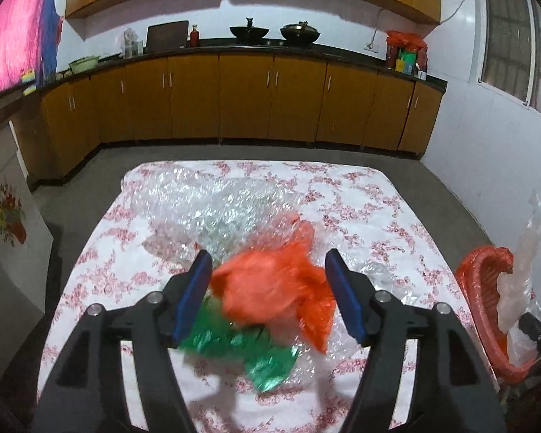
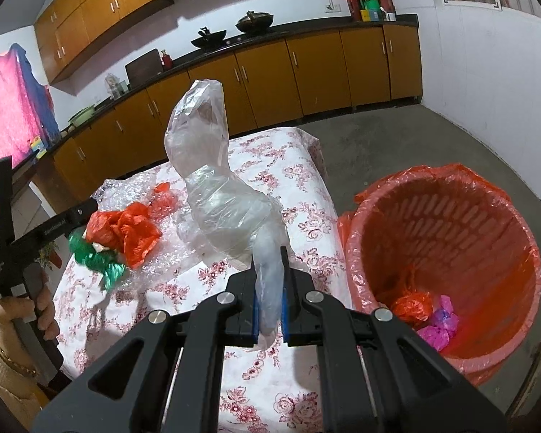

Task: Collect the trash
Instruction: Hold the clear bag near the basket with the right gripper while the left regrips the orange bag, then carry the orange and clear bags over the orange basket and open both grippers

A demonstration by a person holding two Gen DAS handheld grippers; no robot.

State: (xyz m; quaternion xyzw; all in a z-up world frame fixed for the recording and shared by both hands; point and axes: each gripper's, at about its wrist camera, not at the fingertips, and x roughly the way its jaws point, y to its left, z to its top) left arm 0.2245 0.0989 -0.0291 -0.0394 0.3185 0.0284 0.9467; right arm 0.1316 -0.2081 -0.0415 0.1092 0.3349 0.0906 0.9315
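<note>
We can't read any writing here. Left gripper (image 1: 268, 267) gapes around one red bag (image 1: 270, 296); right gripper (image 2: 270, 281) pinches one clear bag (image 2: 212, 187); one bin (image 2: 447, 259).

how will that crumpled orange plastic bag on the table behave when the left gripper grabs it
The orange bag looks thin and crinkled, so it will probably squash flat between the pads and hang limp. It seems very light. It lies against the green foil wrapper on bubble wrap, so some of that may drag along.
</note>
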